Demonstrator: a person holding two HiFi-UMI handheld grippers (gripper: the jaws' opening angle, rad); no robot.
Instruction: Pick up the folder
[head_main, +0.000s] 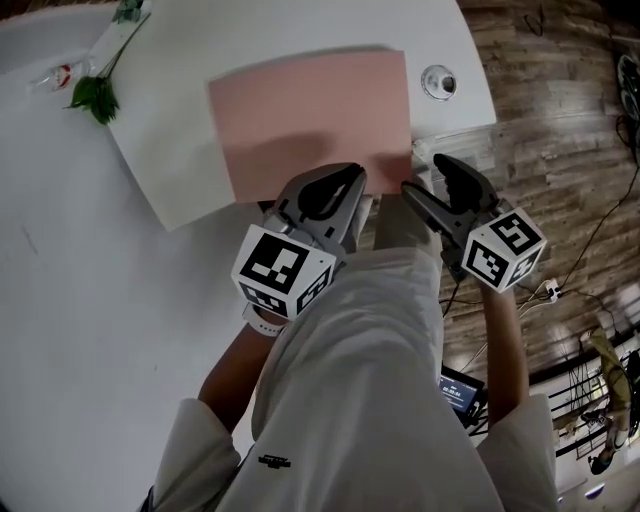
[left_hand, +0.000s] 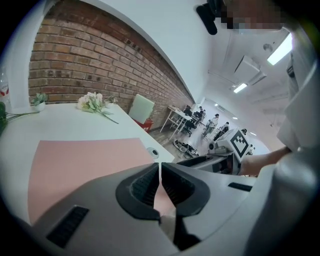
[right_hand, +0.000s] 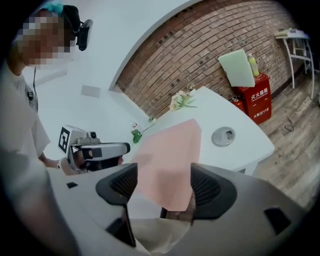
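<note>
A pink folder (head_main: 310, 120) lies flat on the white table top (head_main: 170, 160), its near edge at the table's front. My left gripper (head_main: 345, 190) is at that near edge with its jaws shut; in the left gripper view (left_hand: 160, 175) I see nothing clamped between them and the folder (left_hand: 85, 160) stretches ahead. To the right, my right gripper (head_main: 430, 182) hovers off the table's front edge by the folder's near right corner. In the right gripper view (right_hand: 162, 182) its jaws stand open, with the folder's corner (right_hand: 170, 160) showing in the gap and untouched by either pad.
A round silver grommet (head_main: 438, 82) sits in the table past the folder's right edge. A flower stem with green leaves (head_main: 98, 90) lies at the far left. Wooden floor (head_main: 560, 150) drops away on the right. The person's pale clothing (head_main: 370, 380) fills the foreground.
</note>
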